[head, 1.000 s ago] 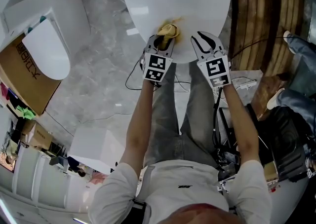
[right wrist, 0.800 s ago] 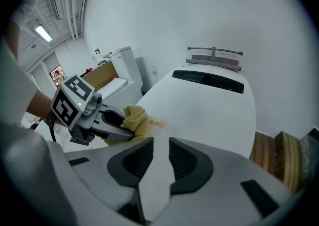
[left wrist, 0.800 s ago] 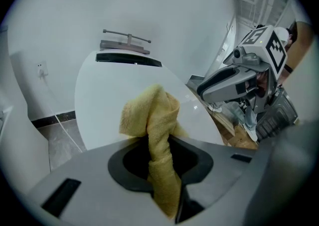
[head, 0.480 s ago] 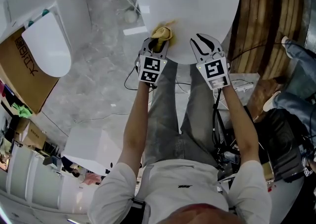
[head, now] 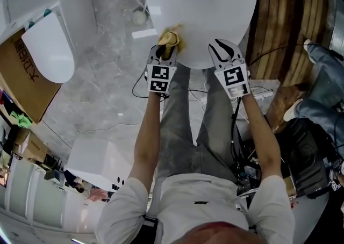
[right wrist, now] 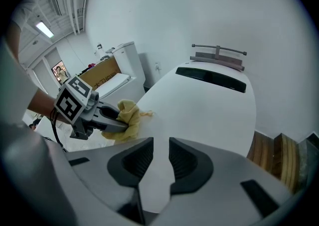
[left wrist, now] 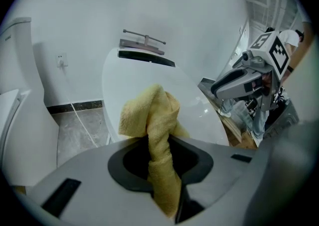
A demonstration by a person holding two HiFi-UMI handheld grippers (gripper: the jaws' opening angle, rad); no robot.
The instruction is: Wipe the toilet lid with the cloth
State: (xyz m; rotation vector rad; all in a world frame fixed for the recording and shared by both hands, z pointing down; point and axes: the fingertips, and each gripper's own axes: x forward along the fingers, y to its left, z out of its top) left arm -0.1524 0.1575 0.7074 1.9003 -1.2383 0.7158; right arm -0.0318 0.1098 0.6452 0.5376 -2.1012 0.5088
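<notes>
Now: left gripper (head: 167, 49) clamped on yellow cloth (head: 169, 37); cloth bunched, pressed on white toilet lid (head: 209, 6) near lid's 7 o'clock edge, head view. Right gripper (head: 224, 50) over lid's 5 o'clock edge, jaws slightly apart, nothing between. Second toilet (head: 48, 49) at 10 o'clock.

- It looked like a storeroom or test space rather than a home bathroom.
- One toilet lid (head: 199, 6) sat ahead, and a second toilet (head: 45, 49) stood beside a cardboard box (head: 21, 84).
- Loose cables (head: 136, 90) trailed over the grey stone floor (head: 107, 76).
</notes>
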